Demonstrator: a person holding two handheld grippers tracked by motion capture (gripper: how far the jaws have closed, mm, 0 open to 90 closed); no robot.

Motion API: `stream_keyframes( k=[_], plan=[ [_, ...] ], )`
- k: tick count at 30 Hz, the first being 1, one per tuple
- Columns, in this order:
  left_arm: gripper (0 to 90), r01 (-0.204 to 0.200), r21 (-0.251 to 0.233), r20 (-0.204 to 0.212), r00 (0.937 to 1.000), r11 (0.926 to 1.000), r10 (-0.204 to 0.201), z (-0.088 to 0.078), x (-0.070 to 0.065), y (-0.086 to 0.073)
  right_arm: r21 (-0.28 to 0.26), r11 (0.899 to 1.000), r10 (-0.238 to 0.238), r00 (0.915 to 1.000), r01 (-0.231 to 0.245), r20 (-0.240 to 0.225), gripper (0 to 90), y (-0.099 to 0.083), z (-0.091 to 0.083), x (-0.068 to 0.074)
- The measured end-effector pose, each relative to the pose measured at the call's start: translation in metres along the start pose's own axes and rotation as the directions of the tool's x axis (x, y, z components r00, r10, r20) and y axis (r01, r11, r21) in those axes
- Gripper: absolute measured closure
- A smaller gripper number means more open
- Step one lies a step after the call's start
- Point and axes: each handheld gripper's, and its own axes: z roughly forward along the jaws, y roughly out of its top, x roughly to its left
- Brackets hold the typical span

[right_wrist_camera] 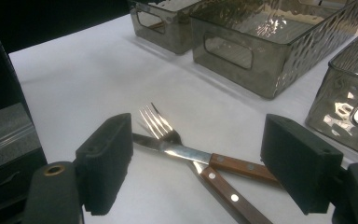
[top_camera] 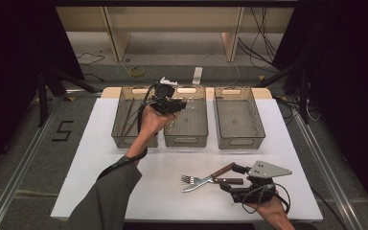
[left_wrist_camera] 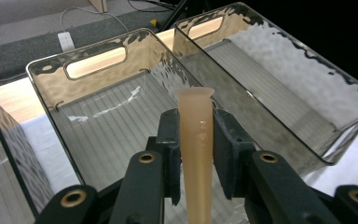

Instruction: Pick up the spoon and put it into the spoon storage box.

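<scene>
My left gripper (top_camera: 171, 102) hangs over the near left part of the middle smoky bin (top_camera: 186, 141). In the left gripper view it (left_wrist_camera: 196, 116) is shut on a beige plastic utensil handle (left_wrist_camera: 196, 158) that stands upright above that bin's ribbed floor (left_wrist_camera: 116, 121); the utensil's lower end is hidden. At the front right of the table, my right gripper (top_camera: 231, 178) is open. A fork (top_camera: 188, 179) and a knife (top_camera: 223, 170) with wooden handles lie crossed there. In the right gripper view the fork (right_wrist_camera: 157, 120) and knife (right_wrist_camera: 242, 167) lie between the wide-apart jaws (right_wrist_camera: 198, 140), untouched.
Three smoky plastic bins stand in a row at the back of the white table (top_camera: 100, 167). The left bin (top_camera: 124, 139) holds some dark thin items. The right bin (top_camera: 238, 142) (left_wrist_camera: 279, 56) has nothing visible inside. Metal rails run along both sides of the table.
</scene>
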Motion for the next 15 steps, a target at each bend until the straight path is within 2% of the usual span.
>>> stream_keyframes(
  k=[5, 15],
  plan=[
    [72.7, 0.005, 0.0, -0.008, 1.0, 1.0, -0.005, 0.0071, 0.0016, 0.0003, -0.003, 1.0, 0.004, 1.0, -0.004, 0.0, 25.9, 0.0001, -0.0003, -0.0001],
    [72.3, 0.009, -0.014, -0.034, 0.9994, 0.9999, -0.009, 0.0111, 0.005, 0.0027, 0.003, 1.0, -0.002, 1.0, 0.002, -0.008, 25.9, -0.0001, 0.0008, 0.0012]
  ],
)
